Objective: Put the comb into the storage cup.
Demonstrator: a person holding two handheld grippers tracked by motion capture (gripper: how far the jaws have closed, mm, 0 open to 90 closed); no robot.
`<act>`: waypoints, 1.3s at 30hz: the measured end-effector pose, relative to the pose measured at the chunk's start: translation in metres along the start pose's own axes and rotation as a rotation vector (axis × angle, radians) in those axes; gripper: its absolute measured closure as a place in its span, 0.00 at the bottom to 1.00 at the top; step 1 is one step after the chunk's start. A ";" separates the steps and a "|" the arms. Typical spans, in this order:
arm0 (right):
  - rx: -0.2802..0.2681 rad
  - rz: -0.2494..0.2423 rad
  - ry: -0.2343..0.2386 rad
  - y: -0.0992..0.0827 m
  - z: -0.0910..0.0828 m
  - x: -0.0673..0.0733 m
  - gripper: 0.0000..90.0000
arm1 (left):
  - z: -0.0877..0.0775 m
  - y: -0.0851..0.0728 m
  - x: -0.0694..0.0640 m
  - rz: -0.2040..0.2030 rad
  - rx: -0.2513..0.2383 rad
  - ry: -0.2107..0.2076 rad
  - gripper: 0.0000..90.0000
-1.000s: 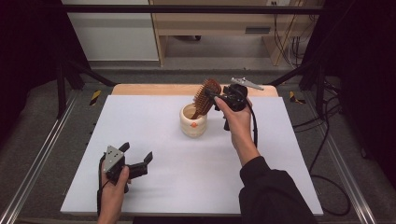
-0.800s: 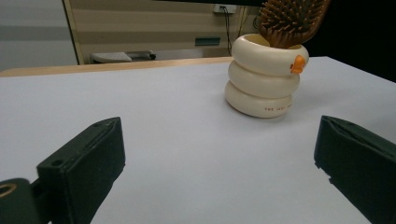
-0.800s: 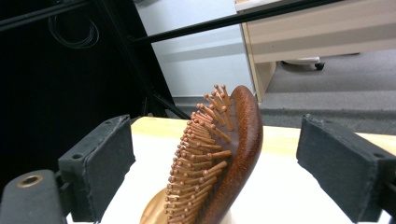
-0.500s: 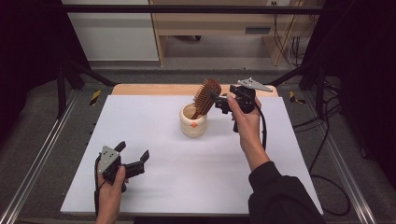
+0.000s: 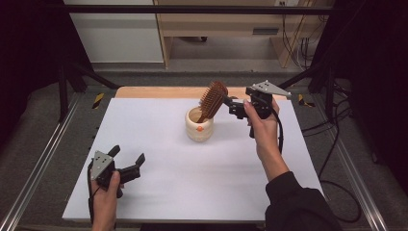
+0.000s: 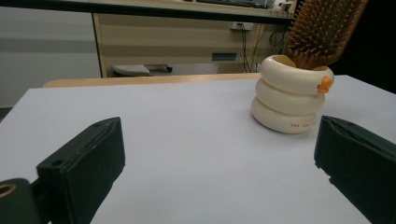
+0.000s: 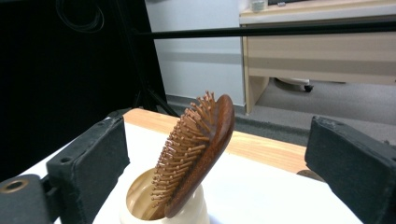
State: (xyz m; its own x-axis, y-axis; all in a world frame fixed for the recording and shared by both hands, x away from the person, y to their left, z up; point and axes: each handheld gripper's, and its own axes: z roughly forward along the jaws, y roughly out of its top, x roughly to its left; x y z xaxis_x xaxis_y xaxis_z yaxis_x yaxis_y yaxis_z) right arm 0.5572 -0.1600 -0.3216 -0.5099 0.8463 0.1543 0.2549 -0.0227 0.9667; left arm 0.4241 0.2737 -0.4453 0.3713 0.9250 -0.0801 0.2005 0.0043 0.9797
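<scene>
Your wooden hairbrush (image 5: 212,100) stands handle-down in the cream ringed holder (image 5: 198,126), which sits on the white table (image 5: 192,163) toward its far side, a little right of centre. The brush's long axis runs from the holder's mouth up and to the right, so the head leans toward your right gripper (image 5: 233,107) rather than standing upright. In the right gripper view the bristles (image 7: 184,140) face left and the smooth wooden back faces right, with the head (image 7: 201,144) rising between your two jaws but touching neither.

Your right gripper hangs just to the right of the brush head, above the table's far right part, with its jaws spread wide and nothing held. Your right hand (image 5: 263,127) grips it from below.

Your left gripper (image 5: 126,166) rests low at the near left of the table, well apart from the holder, jaws also spread wide with nothing between them. In the left gripper view the holder (image 6: 290,95) shows an orange tab (image 6: 323,84) on its rim.
</scene>
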 end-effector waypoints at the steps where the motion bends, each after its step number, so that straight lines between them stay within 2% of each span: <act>1: -0.005 0.005 0.010 0.001 -0.002 0.000 0.08 | -0.001 0.000 0.001 -0.003 -0.002 0.006 0.02; 9: -0.028 0.013 0.027 0.004 -0.013 -0.006 0.08 | -0.005 0.000 0.013 -0.025 -0.012 0.034 0.02; 16: -0.043 -0.011 0.009 0.005 -0.018 -0.011 0.06 | -0.006 -0.001 0.023 -0.048 -0.017 0.035 0.02; 19: -0.048 -0.022 -0.002 0.005 -0.020 -0.013 0.06 | -0.007 0.000 0.026 -0.047 -0.020 0.036 0.02; 23: -0.067 -0.033 -0.022 0.001 -0.029 -0.015 0.06 | -0.010 0.002 0.026 -0.017 -0.031 0.037 0.02; 30: -0.082 -0.037 -0.028 -0.007 -0.042 -0.017 0.05 | -0.011 0.003 0.030 -0.029 -0.039 0.040 0.02; 33: -0.084 -0.040 -0.023 -0.009 -0.046 -0.018 0.05 | -0.013 0.004 0.033 -0.034 -0.041 0.035 0.02; 36: -0.090 -0.046 -0.018 -0.010 -0.051 -0.018 0.05 | -0.015 0.005 0.036 -0.023 -0.038 0.026 0.02; 39: -0.097 -0.049 -0.014 -0.010 -0.055 -0.020 0.05 | -0.016 0.006 0.036 -0.021 -0.035 0.005 0.02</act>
State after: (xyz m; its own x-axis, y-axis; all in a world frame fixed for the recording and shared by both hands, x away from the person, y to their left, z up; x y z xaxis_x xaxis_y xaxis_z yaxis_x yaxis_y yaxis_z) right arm 0.5192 -0.2061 -0.3232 -0.5085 0.8548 0.1041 0.1491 -0.0316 0.9883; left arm 0.4241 0.3135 -0.4396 0.3627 0.9265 -0.1000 0.1764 0.0372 0.9836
